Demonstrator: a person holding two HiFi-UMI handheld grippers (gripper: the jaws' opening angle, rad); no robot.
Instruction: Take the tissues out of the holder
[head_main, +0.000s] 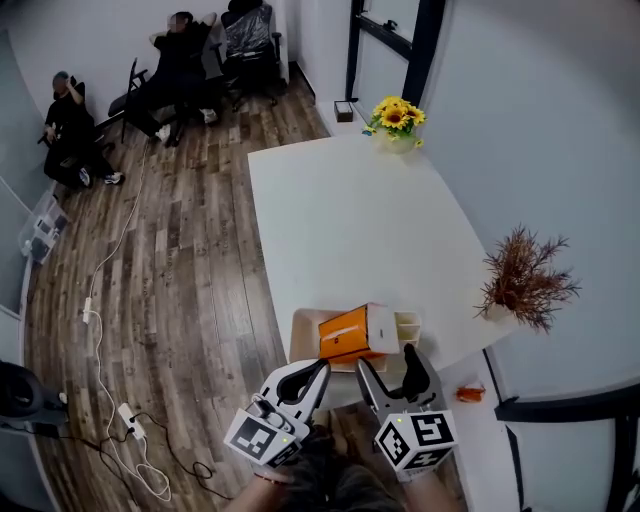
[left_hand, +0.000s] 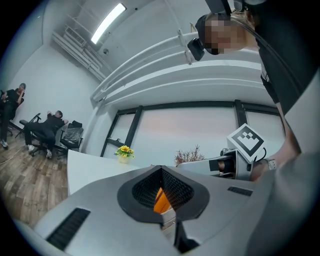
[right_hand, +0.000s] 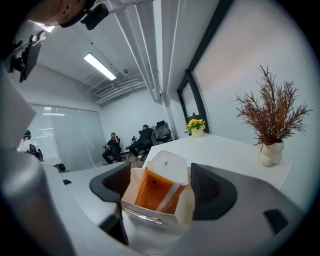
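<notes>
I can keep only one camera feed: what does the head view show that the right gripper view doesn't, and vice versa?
Head view only: the left gripper and the floor cable. Right gripper view only: the ceiling light, and the right gripper with jaws apart and the holder seen between them. Both: the table, tissues, sunflowers, dried plant and seated people.

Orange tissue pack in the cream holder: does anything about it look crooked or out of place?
Yes. The orange tissue pack sits askew in the cream box-shaped holder, tilted with one end poking above the rim instead of lying flat. The holder stands close to the white table's near edge. Nothing looks spilled or damaged.
</notes>
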